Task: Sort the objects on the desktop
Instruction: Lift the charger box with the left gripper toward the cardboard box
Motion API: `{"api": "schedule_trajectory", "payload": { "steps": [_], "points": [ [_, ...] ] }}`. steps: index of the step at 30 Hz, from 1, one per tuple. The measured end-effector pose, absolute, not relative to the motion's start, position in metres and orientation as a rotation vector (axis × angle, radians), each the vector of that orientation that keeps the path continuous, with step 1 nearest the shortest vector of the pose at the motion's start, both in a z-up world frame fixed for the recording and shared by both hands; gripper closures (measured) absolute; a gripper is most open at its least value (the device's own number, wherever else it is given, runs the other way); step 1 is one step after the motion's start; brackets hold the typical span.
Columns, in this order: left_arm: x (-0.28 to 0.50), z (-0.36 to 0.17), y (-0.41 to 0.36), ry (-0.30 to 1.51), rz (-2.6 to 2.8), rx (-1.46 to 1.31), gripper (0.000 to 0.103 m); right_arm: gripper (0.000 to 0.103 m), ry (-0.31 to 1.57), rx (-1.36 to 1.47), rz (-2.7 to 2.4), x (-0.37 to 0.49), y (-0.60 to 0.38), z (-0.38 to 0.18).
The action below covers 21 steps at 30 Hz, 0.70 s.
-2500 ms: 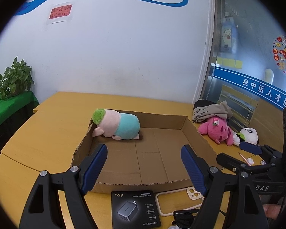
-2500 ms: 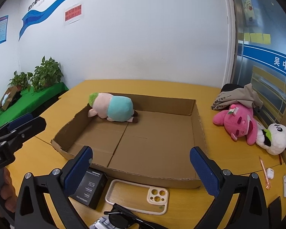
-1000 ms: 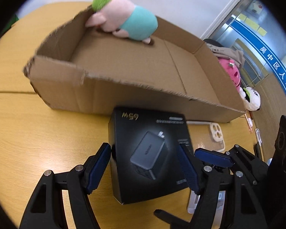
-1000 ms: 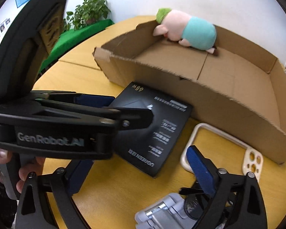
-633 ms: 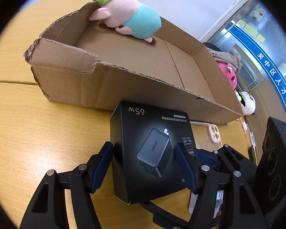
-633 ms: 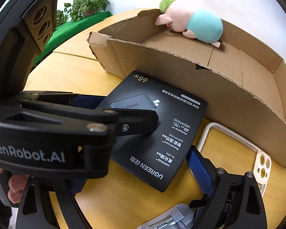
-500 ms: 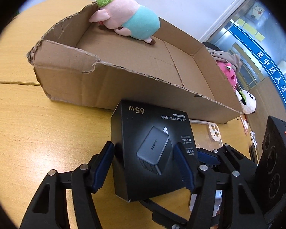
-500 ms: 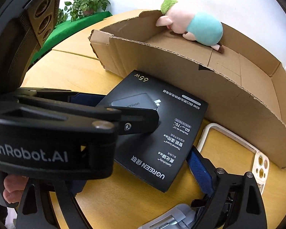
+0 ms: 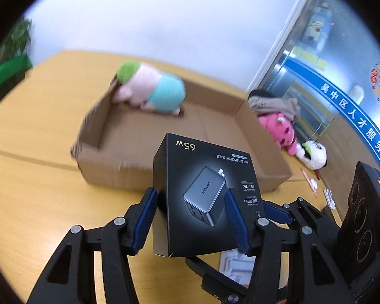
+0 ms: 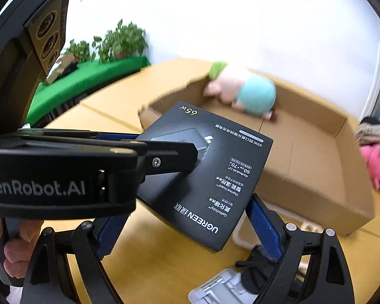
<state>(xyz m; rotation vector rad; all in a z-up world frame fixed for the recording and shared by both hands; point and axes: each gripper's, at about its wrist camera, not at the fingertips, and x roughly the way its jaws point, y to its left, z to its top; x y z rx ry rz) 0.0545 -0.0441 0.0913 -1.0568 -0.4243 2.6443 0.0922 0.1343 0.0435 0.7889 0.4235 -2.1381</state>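
Two plush toys (image 9: 288, 131) lie beyond the cardboard tray (image 9: 263, 157), while the left hand-held gripper (image 9: 192, 215) pinches the charger box (image 9: 202, 192).

The left tongs (image 9: 190, 217) have just been closing and now clamp a black charger box (image 9: 202, 195) between their blue pads, holding it lifted clear of the wooden bench (image 9: 38, 190). Just beyond the tongs lies an open cardboard tray (image 9: 215, 129), with a pink and teal plush toy (image 9: 152, 90) in its far left corner. Off to the right beyond the tray rest a pink plush (image 9: 278, 129) and a panda plush (image 9: 312, 153). The right tongs (image 9: 276, 214) sit close beside on the right.
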Motion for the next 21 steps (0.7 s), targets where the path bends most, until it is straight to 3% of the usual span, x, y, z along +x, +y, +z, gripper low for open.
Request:
{"api": "schedule_trajectory", "payload": {
  "steps": [8,21],
  "points": [
    [0.046,0.150,-0.020,-0.294,2.691,-0.888,0.049,0.009,0.368,0.649,-2.216,0.090,0.152,0.102],
    [0.000,0.244,0.020,-0.246,2.651,-0.633,0.049,0.009,0.376,0.451,-2.329,0.053,0.177,0.210]
  ]
}}
